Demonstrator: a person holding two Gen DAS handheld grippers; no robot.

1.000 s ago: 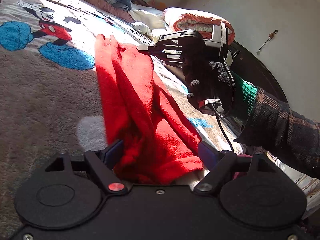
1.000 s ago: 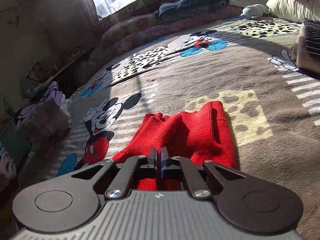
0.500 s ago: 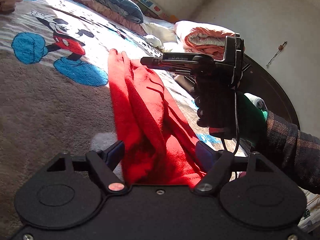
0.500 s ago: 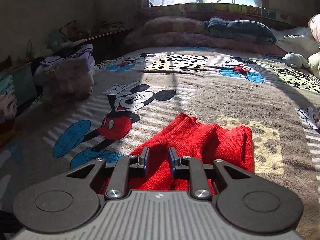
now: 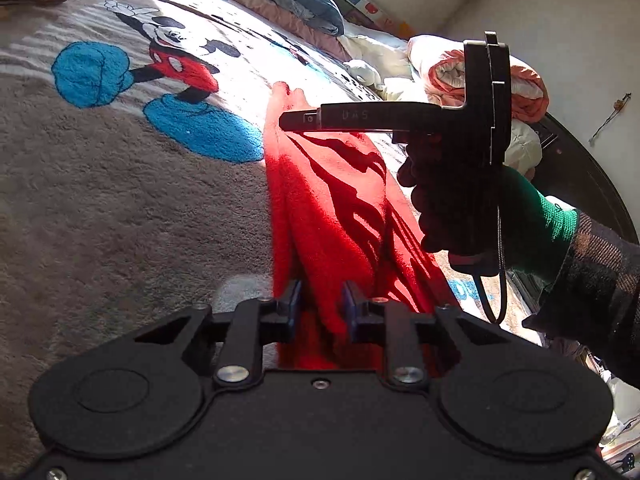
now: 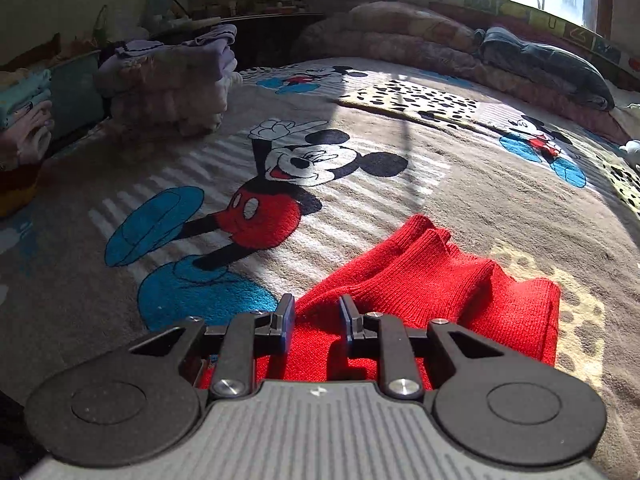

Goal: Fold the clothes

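Red sweater [image 5: 332,216]: a knitted garment folded into a long narrow strip, lying flat on the blanket; in the right wrist view [image 6: 436,292] its ribbed cuffs lie stacked at the far end, next to a yellow spotted patch.
Left gripper [image 5: 320,306]: low at the near end of the sweater, its blue-padded fingers [image 5: 294,304] set apart, with a ridge of the red knit rising between them; whether the pads press the cloth I cannot tell.
Right gripper [image 6: 316,316]: above the sweater, fingers [image 6: 286,316] apart with red knit showing in the gap; from the left wrist view [image 5: 292,122] it is seen side-on, held level over the middle of the sweater and throwing a shadow on it.
Hand [image 5: 448,208]: in a dark glove with a green cuff and a plaid sleeve, wrapped round the right gripper's handle; a thin black cable hangs below it.
Blanket [image 6: 460,200]: grey-brown fleece with cartoon mice, blue shapes and spotted patches, partly in strong sunlight.
Pile of folded clothes [image 6: 172,80]: pale purple and pink, at the far left edge of the bed, well apart from the sweater.
Rolled orange-and-white bedding [image 5: 520,84]: beyond the sweater, near the wall.
Dark blue pillow [image 6: 548,68]: along the far side, under the window.
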